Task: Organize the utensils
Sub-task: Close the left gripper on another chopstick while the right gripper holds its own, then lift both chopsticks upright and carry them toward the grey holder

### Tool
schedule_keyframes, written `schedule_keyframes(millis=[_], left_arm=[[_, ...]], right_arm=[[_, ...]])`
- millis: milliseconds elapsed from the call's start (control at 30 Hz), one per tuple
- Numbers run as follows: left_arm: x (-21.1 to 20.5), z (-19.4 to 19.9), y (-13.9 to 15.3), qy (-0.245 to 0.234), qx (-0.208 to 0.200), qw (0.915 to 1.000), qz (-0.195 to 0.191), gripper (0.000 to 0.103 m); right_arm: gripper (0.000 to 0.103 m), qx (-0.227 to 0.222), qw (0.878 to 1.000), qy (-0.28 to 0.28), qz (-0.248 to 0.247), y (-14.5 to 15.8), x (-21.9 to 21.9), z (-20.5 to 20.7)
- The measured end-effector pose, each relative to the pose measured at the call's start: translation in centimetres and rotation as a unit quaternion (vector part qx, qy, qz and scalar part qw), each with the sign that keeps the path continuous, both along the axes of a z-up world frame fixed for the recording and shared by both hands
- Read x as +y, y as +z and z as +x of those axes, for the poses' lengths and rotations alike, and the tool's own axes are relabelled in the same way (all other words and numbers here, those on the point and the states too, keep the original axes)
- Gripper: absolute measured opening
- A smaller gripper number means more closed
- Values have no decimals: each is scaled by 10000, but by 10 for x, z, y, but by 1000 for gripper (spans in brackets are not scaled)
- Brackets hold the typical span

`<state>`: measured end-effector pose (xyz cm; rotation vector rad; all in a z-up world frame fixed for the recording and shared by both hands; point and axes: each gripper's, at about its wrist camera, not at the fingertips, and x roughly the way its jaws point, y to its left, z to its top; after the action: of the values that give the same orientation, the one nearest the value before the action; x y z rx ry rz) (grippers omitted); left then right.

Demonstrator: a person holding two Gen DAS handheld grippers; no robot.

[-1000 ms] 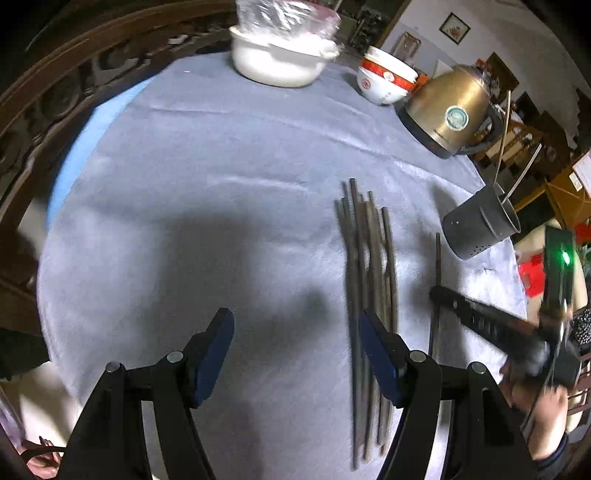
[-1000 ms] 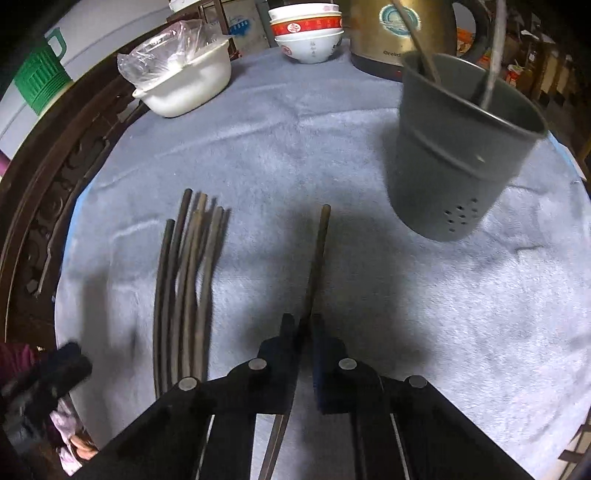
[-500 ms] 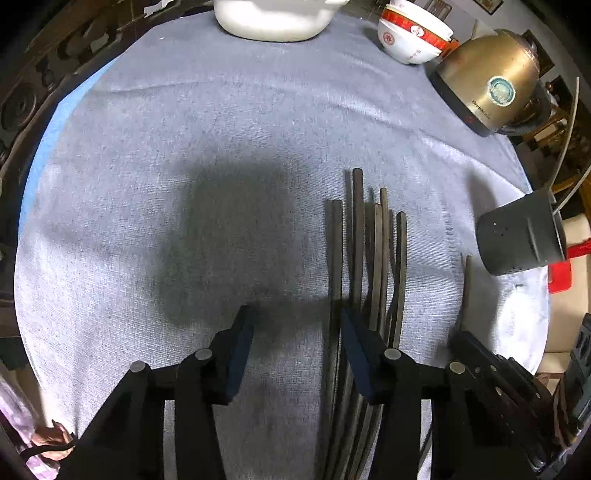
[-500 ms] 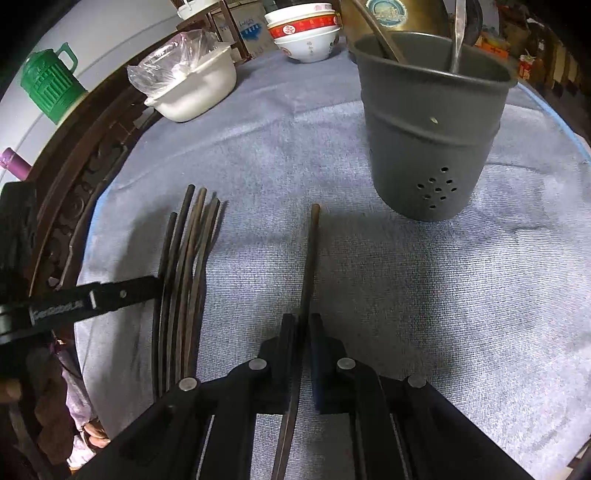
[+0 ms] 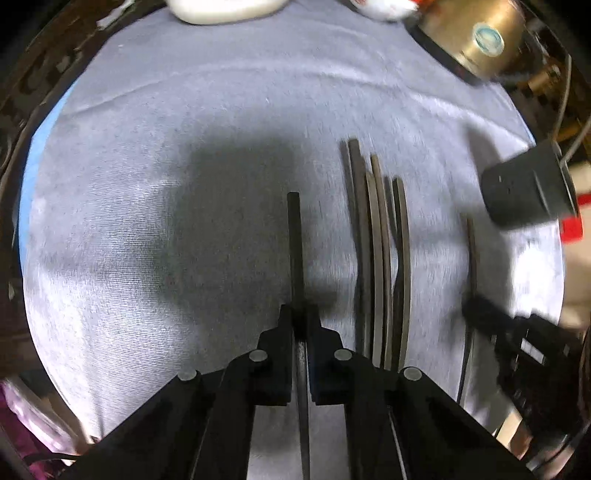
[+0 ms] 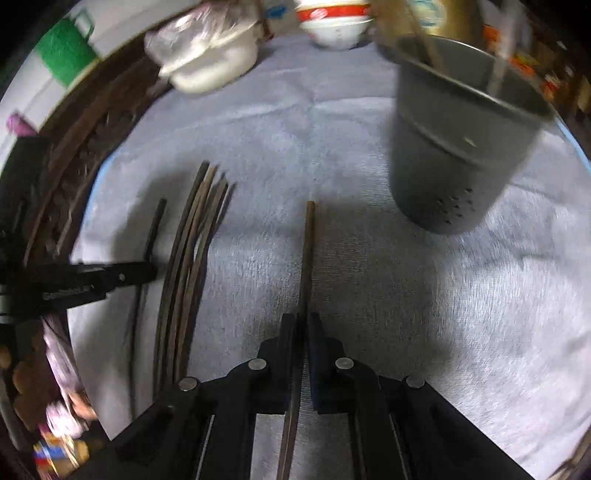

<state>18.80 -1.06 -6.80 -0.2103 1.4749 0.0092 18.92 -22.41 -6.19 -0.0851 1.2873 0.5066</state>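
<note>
Left gripper [image 5: 300, 314]: fingers pressed together on a dark chopstick [image 5: 294, 236], low in the centre of the left wrist frame. The stick ran straight up the frame from between the pads.

Right gripper [image 6: 303, 321]: fingers pressed together on a brown chopstick [image 6: 307, 243], low in the centre of the right wrist frame. The stick pointed up the frame, its far end free.

Loose chopsticks [image 5: 380, 251]: a bundle lay side by side on the grey cloth [image 5: 184, 147], just right of the left gripper's stick in the left wrist frame. In the right wrist frame the same bundle sat left of centre, between the two held sticks.

Utensil holder [image 6: 458, 147]: a dark grey cup with drain holes near its base stood at the upper right of the right wrist frame, beyond and to the right of the brown chopstick's tip, apart from it. Long utensil handles stuck out of its mouth; which utensils could not be told, owing to blur.

Kettle [image 5: 476, 40]: a gold-coloured body at the upper right of the left wrist frame, at the far edge of the cloth.

Bowl [image 6: 334, 22]: white with a red band, top centre of the right wrist frame.

White dish [image 6: 212, 68]: upper left of the right wrist frame, with clear plastic wrap over it.
</note>
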Motion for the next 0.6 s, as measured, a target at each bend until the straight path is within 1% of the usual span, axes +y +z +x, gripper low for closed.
schedule_keyframes(millis=[33,200,300,400,467,533,600], left_arm=[[-2,3,-1,-108,103,9999,16,7],[1,16,-4,-177,429,9988,-142,7],[7,30,-5,-308,485,9983,-104,7],[3,33,-5,-420,457,9981,-57,8],[6,32,-4,-404,385,9982,-207,6],[16,23,-5,-242,282,9985,-397,6],[30,14,5,-56,-69,9982,-592,6]], right_arm=[[10,140,9999,76,-60,0,3,5],[11,705,9951,475,-499,0,20,26],[11,891,9915,635,-699,-1,29,33],[10,772,9899,756,-914,0,37,33],[8,594,9912,740,-924,3,38,28],[6,463,9950,591,-651,8,33,21],[6,171,9988,371,-271,24,21,9]])
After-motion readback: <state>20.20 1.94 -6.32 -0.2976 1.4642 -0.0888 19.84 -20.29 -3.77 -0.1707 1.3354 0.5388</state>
